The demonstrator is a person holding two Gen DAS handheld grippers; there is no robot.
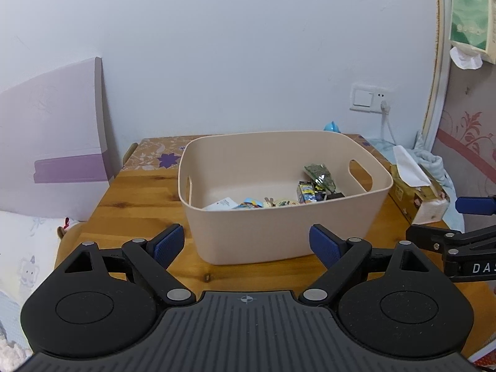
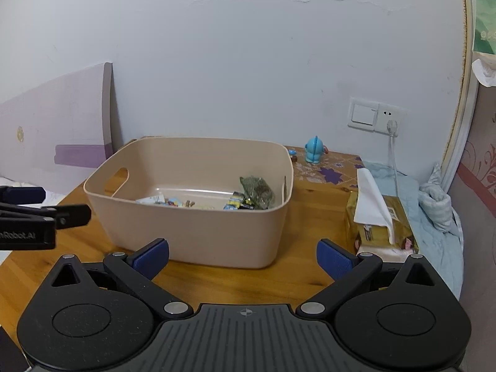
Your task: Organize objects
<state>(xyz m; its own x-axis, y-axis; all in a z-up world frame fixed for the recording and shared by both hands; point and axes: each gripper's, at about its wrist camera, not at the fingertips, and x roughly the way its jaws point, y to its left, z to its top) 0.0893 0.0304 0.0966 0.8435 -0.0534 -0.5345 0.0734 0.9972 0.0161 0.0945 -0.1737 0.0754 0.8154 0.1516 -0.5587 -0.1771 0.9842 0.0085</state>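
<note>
Beige bin [image 1: 279, 235]: stands mid-tabletop [image 1: 139, 204], open-topped, a handle slot in each end wall. Landmark for all entries below.

Contents of bin: a green crinkly packet [image 2: 257, 192] against the right end wall; beside it small printed sachets [image 2: 235, 205]; a white card or packet [image 1: 220, 204] and other small colourful pieces along the floor, too small to identify.

Outside the bin: blue figurine [image 2: 314, 153] behind its right rear corner; gold tissue pack [image 2: 379, 226] right of it, near the tabletop edge, a white tissue drawn up.

Left hand-held gripper [image 1: 246, 245]: fingers spread, empty, just in front of the bin's near wall.

Right hand-held gripper [image 2: 243, 257]: fingers spread, empty, in front of the bin's right near corner.

Progress, as judged: small items appear already gathered; the figurine and perhaps the tissue pack remain loose. No other stray items visible on the tabletop.
</note>
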